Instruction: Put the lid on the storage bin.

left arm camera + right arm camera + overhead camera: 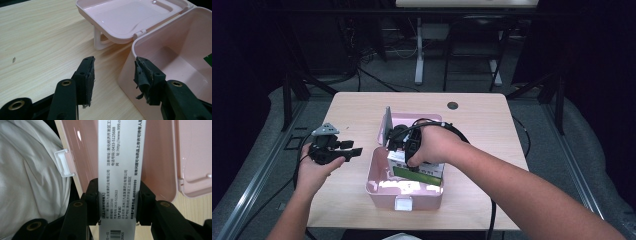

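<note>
A pink plastic box (377, 181) stands on the table with its lid (386, 126) swung up at the far side. My right gripper (404, 145) is inside the box, shut on a white and green medicine carton (419, 171). In the right gripper view the carton (120, 170), printed with small text, is clamped between both jaws, with the pink box wall (155, 157) behind it. My left gripper (354, 151) hovers open just left of the box. In the left gripper view its jaws hold nothing, and the box rim (140, 40) and open lid (125, 17) lie ahead.
The light wooden table (352, 110) has a dark round hole (452, 105) near its far edge. The box's white latch (403, 202) faces the near edge. Cables trail from both grippers. A white garment (32, 177) shows beside the box.
</note>
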### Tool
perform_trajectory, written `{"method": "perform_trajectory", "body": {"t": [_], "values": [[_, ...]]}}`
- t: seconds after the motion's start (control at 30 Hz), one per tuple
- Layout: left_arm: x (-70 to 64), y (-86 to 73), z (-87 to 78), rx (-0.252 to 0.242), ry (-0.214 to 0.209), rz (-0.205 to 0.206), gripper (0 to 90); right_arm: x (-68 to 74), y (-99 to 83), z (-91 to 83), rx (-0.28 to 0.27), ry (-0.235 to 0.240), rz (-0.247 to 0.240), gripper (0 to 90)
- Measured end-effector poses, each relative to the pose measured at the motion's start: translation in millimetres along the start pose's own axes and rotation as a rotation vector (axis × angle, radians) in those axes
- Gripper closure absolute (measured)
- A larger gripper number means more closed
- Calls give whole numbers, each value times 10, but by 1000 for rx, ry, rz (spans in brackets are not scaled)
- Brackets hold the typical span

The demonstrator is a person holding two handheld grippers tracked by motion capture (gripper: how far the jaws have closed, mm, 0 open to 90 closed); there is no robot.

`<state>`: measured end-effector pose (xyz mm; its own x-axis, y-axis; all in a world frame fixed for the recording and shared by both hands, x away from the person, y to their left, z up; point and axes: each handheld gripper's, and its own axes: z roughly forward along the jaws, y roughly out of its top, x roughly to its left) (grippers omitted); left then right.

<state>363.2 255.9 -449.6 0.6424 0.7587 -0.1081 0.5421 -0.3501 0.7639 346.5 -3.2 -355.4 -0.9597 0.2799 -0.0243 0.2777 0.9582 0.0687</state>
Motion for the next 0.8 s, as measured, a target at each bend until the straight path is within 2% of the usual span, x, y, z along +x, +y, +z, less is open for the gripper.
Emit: {"method": "perform_trajectory", "body": {"t": [0.2,0.47,0.67,0.8], "values": [[0,0,-1,0,1,0,507,54,23,58,5,-1,-60,616],[-4,1,5,8,3,0,506,119,19,124,28,-7,-105,616],[-4,1,5,8,1,1,505,149,21,171,23,3,-113,616],[-2,-1,8,7,-4,-1,505,198,19,277,48,3,-138,615]]}}
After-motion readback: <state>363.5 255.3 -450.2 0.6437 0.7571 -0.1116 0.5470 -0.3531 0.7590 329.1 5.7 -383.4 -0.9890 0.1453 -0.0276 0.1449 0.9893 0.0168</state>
